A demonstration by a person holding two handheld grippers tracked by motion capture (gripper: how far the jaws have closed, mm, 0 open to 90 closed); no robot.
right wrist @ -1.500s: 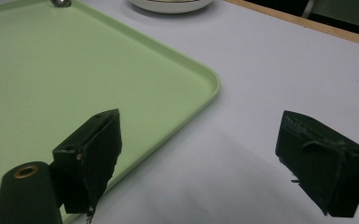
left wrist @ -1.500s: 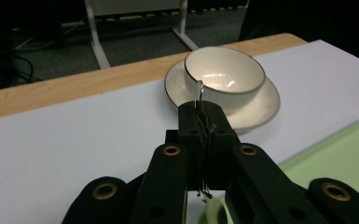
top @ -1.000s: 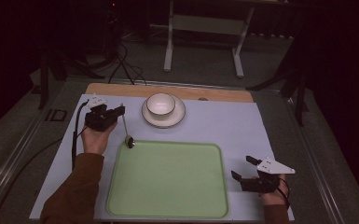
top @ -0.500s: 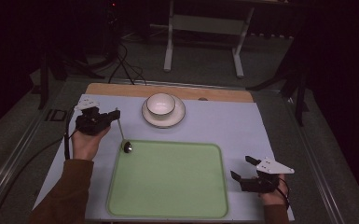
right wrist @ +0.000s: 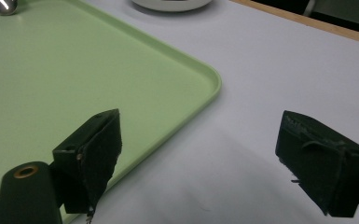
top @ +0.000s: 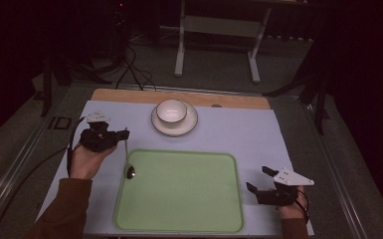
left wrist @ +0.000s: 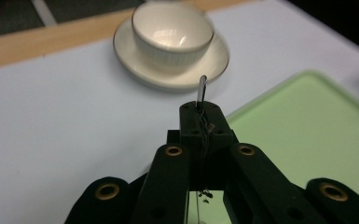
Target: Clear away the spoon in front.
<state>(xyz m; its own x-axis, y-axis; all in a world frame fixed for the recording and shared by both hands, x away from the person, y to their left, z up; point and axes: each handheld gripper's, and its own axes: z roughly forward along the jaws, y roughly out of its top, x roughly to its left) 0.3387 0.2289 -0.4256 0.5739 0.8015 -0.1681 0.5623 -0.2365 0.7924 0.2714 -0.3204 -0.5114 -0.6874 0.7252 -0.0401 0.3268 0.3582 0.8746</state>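
1. The left gripper (top: 122, 134) sat at 9 o'clock on the bench (top: 258, 134), jaws clamped on the handle of a spoon (top: 128, 155).
2. The spoon hung steeply, handle up in the jaws, bowl down at the tray's (top: 179, 226) 10 o'clock corner, at or just above the rim; contact could not be told.
3. Change over the last second: the left hand drew back toward 7 o'clock and tipped the spoon from a shallow slant to near vertical; the bowl moved from the bench just outside the tray to the tray's edge.
4. Judgement: that read as a carry toward the tray, release not yet made.
5. In the left gripper view the handle tip (left wrist: 202, 87) poked out past the shut jaws, pointing at the cup (left wrist: 173, 32) on its saucer (left wrist: 126, 49).
6. The right gripper (top: 263, 180) rested at 4 o'clock off the tray's right edge, jaws wide apart, holding nothing, unmoved.
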